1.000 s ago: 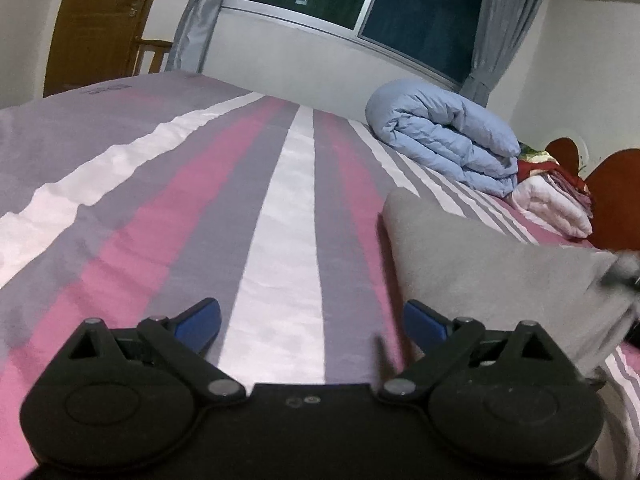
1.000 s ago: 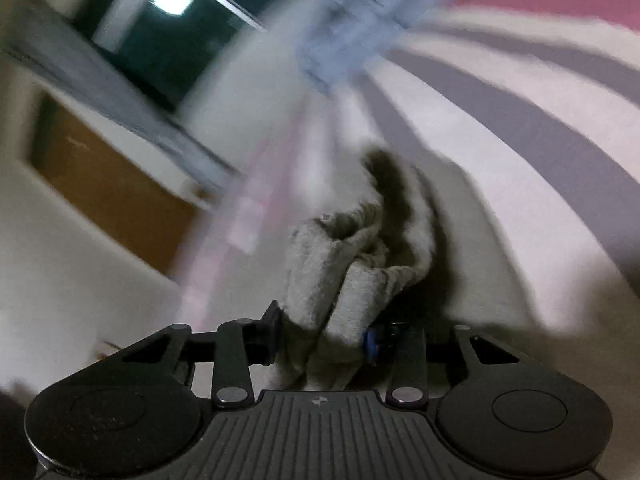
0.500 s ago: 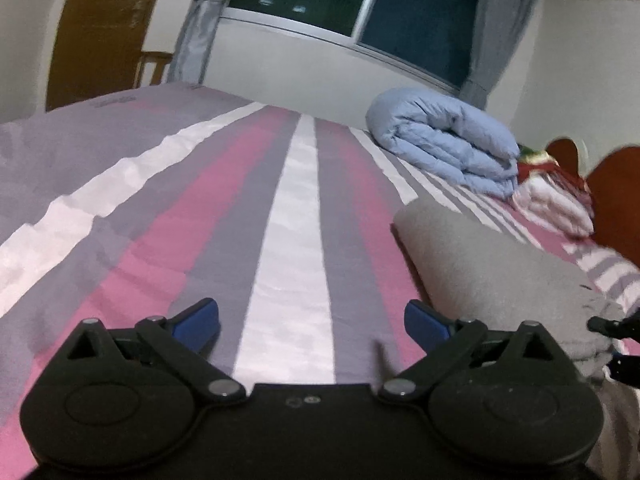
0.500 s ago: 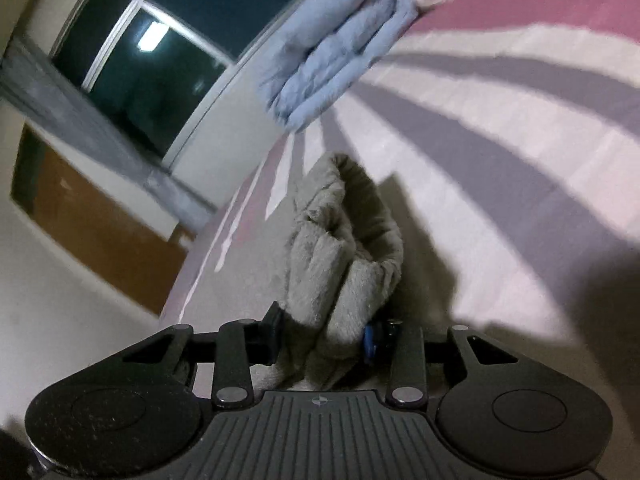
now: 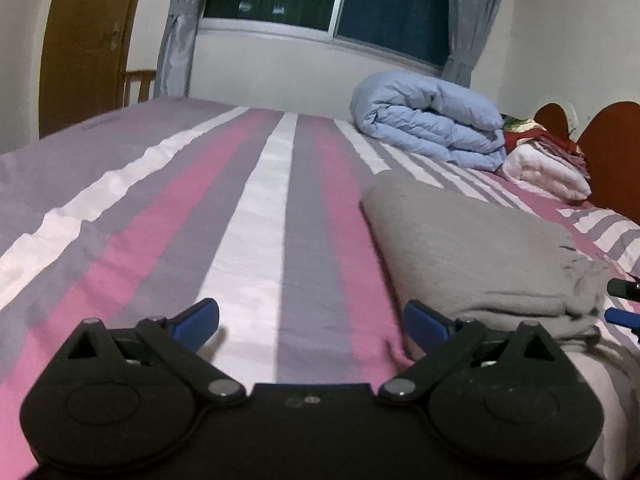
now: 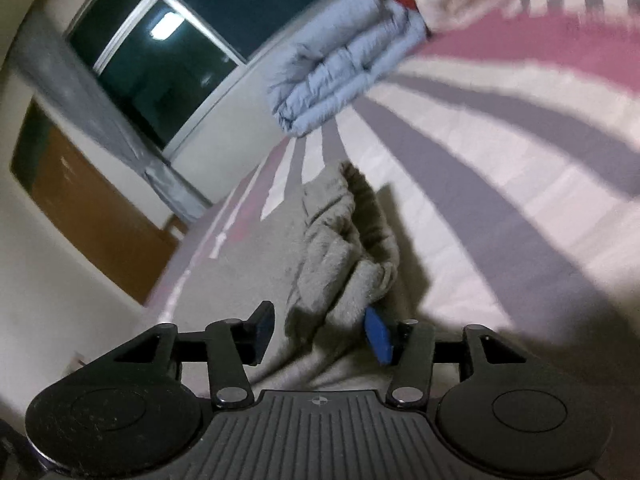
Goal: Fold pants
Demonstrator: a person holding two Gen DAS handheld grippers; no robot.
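Note:
The grey pants (image 5: 468, 248) lie folded in a flat stack on the striped bed, right of my left gripper (image 5: 312, 320), which is open and empty just above the sheet. In the right wrist view a bunched edge of the pants (image 6: 340, 256) sits between the fingers of my right gripper (image 6: 320, 330), whose jaws stand open with a gap on the left side of the cloth. The right gripper's fingertips (image 5: 622, 300) show at the right edge of the left wrist view, beside the stack's crumpled near corner.
The bed (image 5: 248, 216) has pink, grey and white stripes. A rolled light-blue duvet (image 5: 428, 132) and folded pink and red bedding (image 5: 548, 164) lie at the far right by a wooden headboard (image 5: 612, 160). A window, curtains and a door stand behind.
My right gripper was shut on the bunched pants edge and has opened, setting it down on the stack. The pants have settled flat. The left gripper barely moved.

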